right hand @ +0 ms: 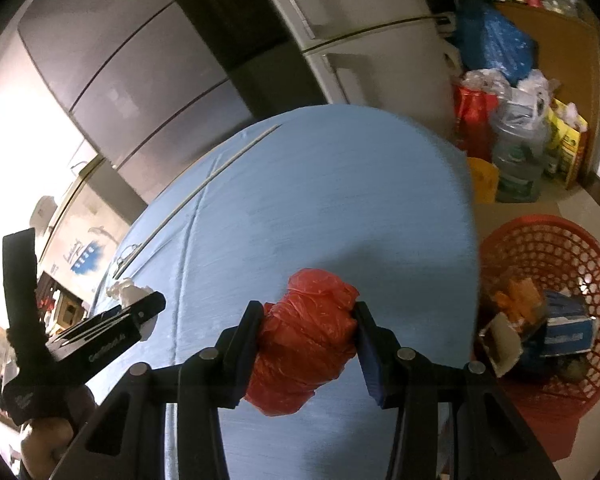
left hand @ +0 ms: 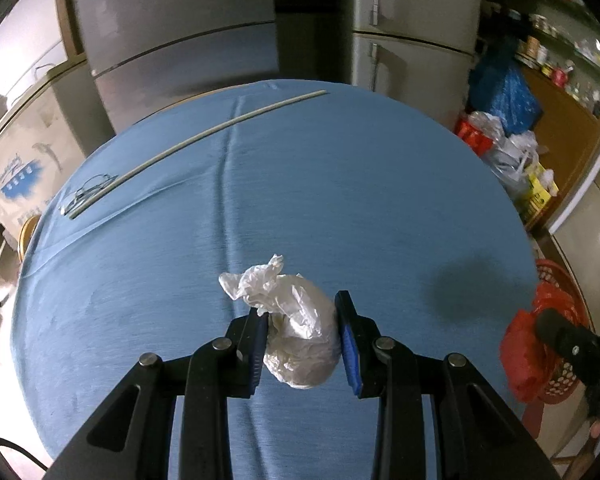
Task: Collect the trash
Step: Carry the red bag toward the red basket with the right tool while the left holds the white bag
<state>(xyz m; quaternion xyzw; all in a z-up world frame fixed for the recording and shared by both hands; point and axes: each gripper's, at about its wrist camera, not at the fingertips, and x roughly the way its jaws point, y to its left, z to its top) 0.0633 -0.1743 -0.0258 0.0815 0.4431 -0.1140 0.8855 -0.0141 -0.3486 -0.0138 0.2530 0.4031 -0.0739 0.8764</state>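
Observation:
A crumpled white plastic bag [left hand: 300, 332] lies on the blue tablecloth [left hand: 300, 184], between the fingers of my left gripper [left hand: 302, 340]. The jaws sit close on both sides of it; the left pad touches, the right pad nearly so. My right gripper [right hand: 306, 344] is shut on a crumpled red plastic bag [right hand: 304, 344] and holds it above the table's right part. The red bag also shows in the left wrist view [left hand: 528, 344]. A red mesh basket [right hand: 540, 240] with several pieces of trash stands on the floor to the right of the table.
A long thin white stick [left hand: 188, 144] and wire-rimmed glasses [left hand: 88, 192] lie at the table's far left. Two fridges [left hand: 180, 32] stand behind the table. Bags, a water jug [right hand: 518, 160] and boxes crowd the floor at the back right.

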